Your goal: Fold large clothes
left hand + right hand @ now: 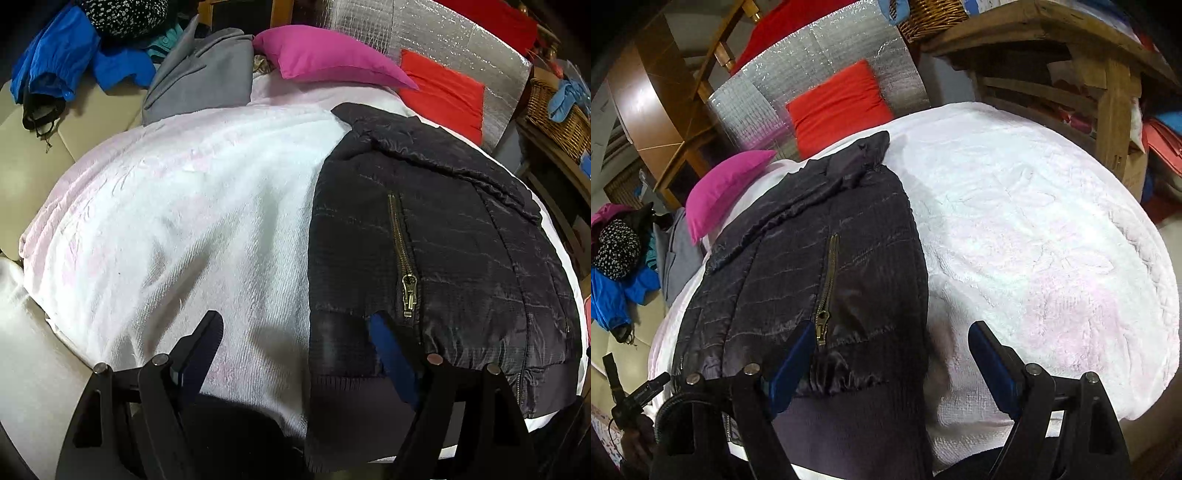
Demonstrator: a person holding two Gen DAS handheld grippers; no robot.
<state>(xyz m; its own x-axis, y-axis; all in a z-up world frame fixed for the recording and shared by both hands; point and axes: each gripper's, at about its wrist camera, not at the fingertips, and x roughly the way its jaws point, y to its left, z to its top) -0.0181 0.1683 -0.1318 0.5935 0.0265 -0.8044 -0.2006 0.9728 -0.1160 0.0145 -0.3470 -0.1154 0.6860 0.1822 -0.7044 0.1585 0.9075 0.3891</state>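
A black quilted jacket [436,243] with a brass pocket zipper [402,254] lies folded lengthwise on a white and pale pink blanket [192,206]. Its ribbed hem is nearest me. My left gripper [295,325] is open and empty, its jaws spread over the jacket's left hem corner and the blanket. In the right wrist view the jacket [798,266] lies left of centre. My right gripper [890,336] is open and empty, spread over the jacket's right hem edge and the blanket [1034,229].
A magenta pillow [325,55], a red cushion [443,92] and a silver foil panel [443,40] lie at the bed's far end. A grey garment [203,77] and blue clothes [66,59] pile at left. A wooden shelf [1108,85] with a wicker basket [557,114] stands at right.
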